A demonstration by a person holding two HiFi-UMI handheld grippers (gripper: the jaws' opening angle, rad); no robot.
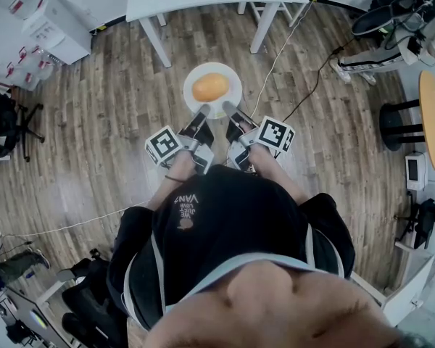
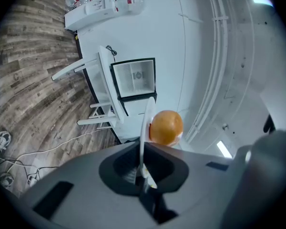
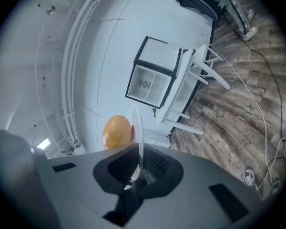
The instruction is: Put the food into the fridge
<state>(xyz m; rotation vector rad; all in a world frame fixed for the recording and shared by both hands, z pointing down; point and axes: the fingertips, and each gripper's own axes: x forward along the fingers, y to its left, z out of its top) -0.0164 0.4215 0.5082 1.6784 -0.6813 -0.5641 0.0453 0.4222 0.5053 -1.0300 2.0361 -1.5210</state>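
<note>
The person stands on the wooden floor [image 1: 94,136] with both forearms drawn in close to the torso and pushed out ahead, the two tools side by side and about level, angling inward so that their tips meet the near edge of a white plate [image 1: 232,98]. The left gripper [image 1: 203,112] has its marker cube [image 1: 163,145] turned outward to the person's left, and the right gripper [image 1: 229,108] carries its cube [image 1: 275,134] on the opposite side. Each tool is rolled onto its side, so in both gripper views the plate appears edge-on as a thin upright line. In the left gripper view the fingers [image 2: 133,174] are closed on the plate's rim [image 2: 145,128], and in the right gripper view the fingers [image 3: 150,168] are likewise clamped on the rim [image 3: 137,128], so the plate hangs in the air between the two tools, held flat above the floor. The food [image 1: 211,87], a round orange-brown piece, sits in the middle of the plate; it shows just beyond the rim in both gripper views [image 2: 166,127] [image 3: 117,131]. Well ahead, a small black-framed fridge [image 2: 133,78] stands on a white counter [image 2: 105,80] against the wall, its white inside on show.
</note>
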